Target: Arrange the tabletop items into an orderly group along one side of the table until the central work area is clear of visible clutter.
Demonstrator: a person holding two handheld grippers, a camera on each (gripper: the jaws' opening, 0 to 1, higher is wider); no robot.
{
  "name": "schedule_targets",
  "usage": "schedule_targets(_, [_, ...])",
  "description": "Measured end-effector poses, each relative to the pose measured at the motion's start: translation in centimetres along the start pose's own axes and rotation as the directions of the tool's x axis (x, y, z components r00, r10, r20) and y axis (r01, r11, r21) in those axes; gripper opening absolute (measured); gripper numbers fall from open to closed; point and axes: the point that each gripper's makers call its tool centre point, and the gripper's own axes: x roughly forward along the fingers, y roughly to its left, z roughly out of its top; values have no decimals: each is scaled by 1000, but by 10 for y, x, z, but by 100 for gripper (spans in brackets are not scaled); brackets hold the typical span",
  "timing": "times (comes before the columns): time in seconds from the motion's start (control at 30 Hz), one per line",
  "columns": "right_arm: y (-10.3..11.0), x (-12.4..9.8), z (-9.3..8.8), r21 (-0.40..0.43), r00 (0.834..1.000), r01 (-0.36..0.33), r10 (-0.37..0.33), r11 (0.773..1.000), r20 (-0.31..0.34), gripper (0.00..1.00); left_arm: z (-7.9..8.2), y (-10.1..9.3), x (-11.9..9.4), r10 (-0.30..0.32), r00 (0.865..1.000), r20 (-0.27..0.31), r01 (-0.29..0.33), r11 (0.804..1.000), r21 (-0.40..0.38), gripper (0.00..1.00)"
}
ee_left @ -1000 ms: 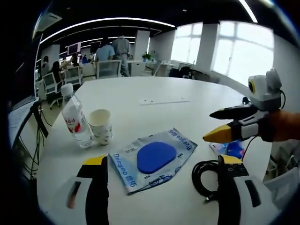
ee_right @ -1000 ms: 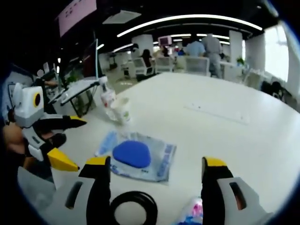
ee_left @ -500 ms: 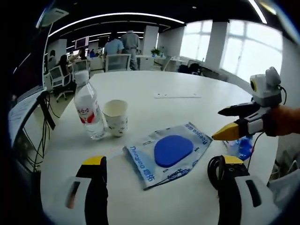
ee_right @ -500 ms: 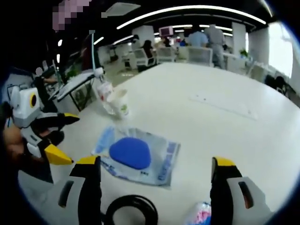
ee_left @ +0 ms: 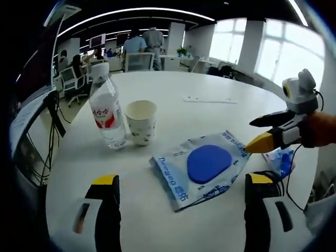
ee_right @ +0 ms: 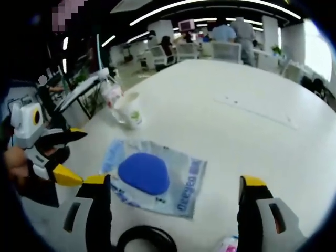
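Note:
On the white table (ee_left: 173, 113) stand a clear water bottle (ee_left: 106, 113) with a red label and a paper cup (ee_left: 141, 122) beside it. A clear plastic packet with a blue pad (ee_left: 203, 165) (ee_right: 149, 176) lies flat in front of both grippers. A black cable coil (ee_right: 147, 240) (ee_left: 270, 181) and a small blue wrapper (ee_left: 280, 159) lie near the right gripper. My left gripper (ee_left: 178, 181) is open over the table's near edge. My right gripper (ee_right: 173, 184) is open above the packet and cable; in the left gripper view it (ee_left: 260, 131) enters from the right.
A thin white strip (ee_left: 206, 99) lies further out on the table. The bottle (ee_right: 110, 95) and cup (ee_right: 128, 110) stand near the table's left edge in the right gripper view. Office chairs, desks and standing people fill the background. Cables hang off the table's left side.
Both views have shifted: the left camera moved nearer the bottle and cup, which look bigger. The right camera rose slightly over the packet. Both grippers stay open.

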Motion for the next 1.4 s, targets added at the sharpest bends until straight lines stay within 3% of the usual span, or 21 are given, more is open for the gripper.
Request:
schedule_targets(0.4, [-6, 17, -5, 21, 999, 5, -4, 1000, -32, 94, -5, 9, 20, 19, 1000, -17, -20, 999, -27, 100])
schedule_targets(0.77, [-5, 27, -18, 60, 997, -9, 13, 998, -73, 82, -21, -4, 41, -30, 997, -64, 27, 998, -53, 95])
schedule_targets(1.0, [-2, 28, -22, 91, 995, -26, 34, 996, -89, 69, -30, -12, 49, -56, 994, -89, 48, 995, -91, 91])
schedule_targets(1.23, [-2, 30, -25, 117, 994, -23, 35, 993, -106, 54, -33, -12, 52, -59, 995, -75, 50, 991, -125, 88])
schedule_targets(1.4, [1, 32, -33, 152, 991, -29, 48, 988, -125, 46, -29, -14, 54, -84, 994, -64, 72, 982, -172, 75])
